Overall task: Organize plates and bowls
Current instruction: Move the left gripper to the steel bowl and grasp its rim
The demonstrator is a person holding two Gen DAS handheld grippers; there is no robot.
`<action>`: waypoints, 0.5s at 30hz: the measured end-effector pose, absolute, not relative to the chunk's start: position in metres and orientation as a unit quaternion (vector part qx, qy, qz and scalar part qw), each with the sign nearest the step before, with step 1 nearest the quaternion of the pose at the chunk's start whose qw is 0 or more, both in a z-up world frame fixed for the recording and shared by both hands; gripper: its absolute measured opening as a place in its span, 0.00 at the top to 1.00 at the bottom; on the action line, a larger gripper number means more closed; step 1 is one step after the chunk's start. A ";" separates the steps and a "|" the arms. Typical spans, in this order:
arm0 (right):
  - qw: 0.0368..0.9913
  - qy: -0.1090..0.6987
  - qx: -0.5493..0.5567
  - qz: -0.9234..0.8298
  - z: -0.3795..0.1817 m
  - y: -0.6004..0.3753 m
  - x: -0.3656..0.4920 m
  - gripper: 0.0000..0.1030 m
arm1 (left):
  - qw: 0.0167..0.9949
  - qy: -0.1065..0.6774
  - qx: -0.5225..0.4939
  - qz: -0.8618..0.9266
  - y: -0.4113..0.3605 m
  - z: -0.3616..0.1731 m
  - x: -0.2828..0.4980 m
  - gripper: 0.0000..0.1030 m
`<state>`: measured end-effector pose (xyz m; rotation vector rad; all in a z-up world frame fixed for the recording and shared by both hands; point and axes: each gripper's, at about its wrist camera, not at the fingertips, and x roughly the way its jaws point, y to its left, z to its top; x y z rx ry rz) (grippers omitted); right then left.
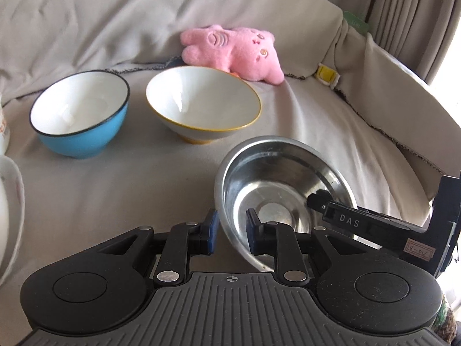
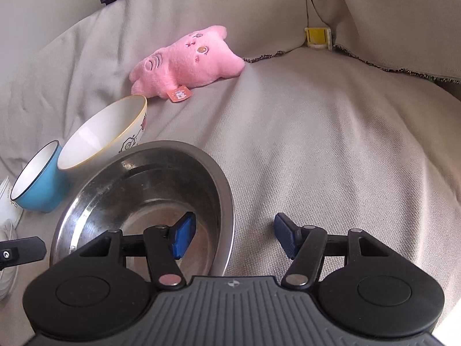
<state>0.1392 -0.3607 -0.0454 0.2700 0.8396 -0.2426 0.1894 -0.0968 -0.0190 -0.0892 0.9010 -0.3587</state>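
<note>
A steel bowl sits tilted on the beige cloth. My left gripper straddles its near rim, one pad outside and one inside, with a gap still showing. My right gripper is open, straddling the same steel bowl's right rim, left pad inside and right pad outside. A white bowl with a yellow rim and a blue bowl stand behind; both also show in the right wrist view, the white bowl beside the blue bowl.
A pink plush toy lies behind the bowls against the sofa back. White crockery sits at the left edge. A yellow clip is at the cushion seam. The right gripper's body reaches in from the right.
</note>
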 end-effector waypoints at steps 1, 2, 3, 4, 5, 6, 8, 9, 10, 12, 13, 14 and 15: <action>0.899 0.402 0.125 -0.118 -0.045 -0.360 0.138 0.45 | 0.885 0.434 -0.035 -0.167 -0.101 -0.022 0.192 0.69; 0.901 0.399 0.123 -0.117 -0.045 -0.359 0.137 0.49 | 0.886 0.434 -0.026 -0.160 -0.106 -0.025 0.196 0.67; 0.901 0.399 0.124 -0.115 -0.044 -0.360 0.136 0.51 | 0.884 0.440 -0.024 -0.157 -0.109 -0.029 0.201 0.68; 0.901 0.399 0.128 -0.114 -0.045 -0.361 0.136 0.52 | 0.880 0.449 -0.027 -0.154 -0.112 -0.033 0.206 0.68; 0.901 0.398 0.130 -0.114 -0.045 -0.362 0.136 0.54 | 0.876 0.457 -0.029 -0.153 -0.113 -0.038 0.209 0.68; 0.901 0.398 0.131 -0.114 -0.045 -0.362 0.136 0.55 | 0.873 0.463 -0.029 -0.153 -0.115 -0.042 0.212 0.68; 0.902 0.397 0.127 -0.113 -0.045 -0.362 0.137 0.56 | 0.867 0.474 -0.025 -0.149 -0.118 -0.050 0.217 0.68; 0.902 0.397 0.125 -0.112 -0.045 -0.361 0.137 0.57 | 0.865 0.478 -0.026 -0.149 -0.119 -0.053 0.218 0.68; 0.903 0.397 0.123 -0.110 -0.045 -0.360 0.138 0.57 | 0.863 0.481 -0.028 -0.152 -0.119 -0.056 0.219 0.68; 0.904 0.397 0.123 -0.098 -0.045 -0.358 0.138 0.61 | 0.857 0.488 -0.034 -0.160 -0.120 -0.061 0.221 0.68; 0.904 0.398 0.123 -0.091 -0.045 -0.356 0.138 0.62 | 0.854 0.492 -0.038 -0.166 -0.121 -0.064 0.221 0.68; 0.904 0.400 0.125 -0.082 -0.045 -0.355 0.138 0.65 | 0.852 0.494 -0.041 -0.171 -0.121 -0.066 0.220 0.68; 0.904 0.402 0.126 -0.072 -0.045 -0.354 0.138 0.70 | 0.851 0.493 -0.041 -0.174 -0.121 -0.067 0.219 0.69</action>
